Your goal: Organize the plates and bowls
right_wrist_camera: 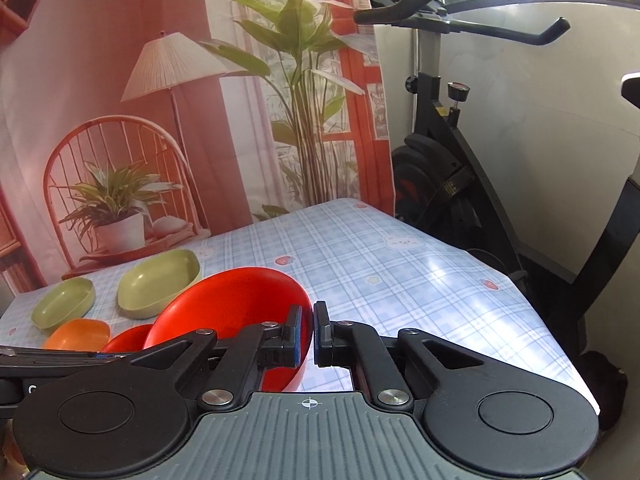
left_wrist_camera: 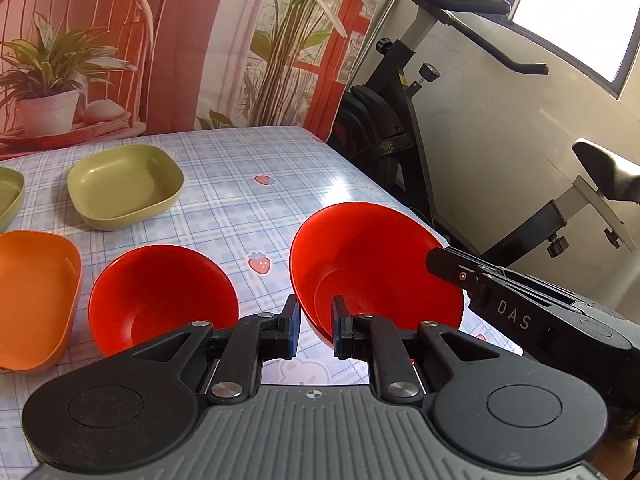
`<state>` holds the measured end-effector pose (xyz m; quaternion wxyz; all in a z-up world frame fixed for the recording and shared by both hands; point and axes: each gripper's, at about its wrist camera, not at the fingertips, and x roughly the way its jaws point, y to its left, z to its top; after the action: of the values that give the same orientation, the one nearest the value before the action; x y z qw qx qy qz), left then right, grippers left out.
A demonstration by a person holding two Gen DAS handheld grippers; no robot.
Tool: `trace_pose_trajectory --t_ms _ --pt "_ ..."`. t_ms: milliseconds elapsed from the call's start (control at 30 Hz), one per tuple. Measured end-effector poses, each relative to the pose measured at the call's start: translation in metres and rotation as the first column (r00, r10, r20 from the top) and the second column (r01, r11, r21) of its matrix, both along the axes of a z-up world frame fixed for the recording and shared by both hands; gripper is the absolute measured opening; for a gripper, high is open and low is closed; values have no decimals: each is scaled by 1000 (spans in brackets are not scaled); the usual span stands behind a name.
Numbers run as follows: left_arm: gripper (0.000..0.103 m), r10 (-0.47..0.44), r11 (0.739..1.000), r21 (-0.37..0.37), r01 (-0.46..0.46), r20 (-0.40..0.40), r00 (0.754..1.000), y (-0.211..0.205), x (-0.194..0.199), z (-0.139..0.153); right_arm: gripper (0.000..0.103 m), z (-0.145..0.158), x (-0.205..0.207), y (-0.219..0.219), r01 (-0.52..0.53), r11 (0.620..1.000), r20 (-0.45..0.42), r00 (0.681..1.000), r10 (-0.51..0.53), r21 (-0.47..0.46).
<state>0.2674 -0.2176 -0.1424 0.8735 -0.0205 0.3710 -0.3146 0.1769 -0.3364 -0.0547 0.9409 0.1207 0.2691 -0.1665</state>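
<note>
My right gripper [right_wrist_camera: 313, 334] is shut on the rim of a red bowl [right_wrist_camera: 240, 312] and holds it tilted above the table; the same bowl [left_wrist_camera: 372, 264] and the right gripper [left_wrist_camera: 434, 258] show in the left wrist view. My left gripper [left_wrist_camera: 316, 332] is open, with the bowl's near rim between its fingers but not clamped. A second red bowl [left_wrist_camera: 160, 292] sits on the table to the left. An orange square dish [left_wrist_camera: 32, 296] and two green square dishes [left_wrist_camera: 124, 184] [left_wrist_camera: 8, 196] lie further left and back.
The table [left_wrist_camera: 256, 208] has a blue plaid cloth; its right edge runs close beside the held bowl. An exercise bike [left_wrist_camera: 440, 120] stands to the right of the table. A printed backdrop [left_wrist_camera: 160, 40] hangs behind it.
</note>
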Motion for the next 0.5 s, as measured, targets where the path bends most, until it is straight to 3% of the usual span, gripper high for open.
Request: trace_pose_trajectory --t_ms 500 --pt "16 96 991 -92 -102 -66 993 57 12 -6 8 6 29 67 -85 993 -41 996 82 -87"
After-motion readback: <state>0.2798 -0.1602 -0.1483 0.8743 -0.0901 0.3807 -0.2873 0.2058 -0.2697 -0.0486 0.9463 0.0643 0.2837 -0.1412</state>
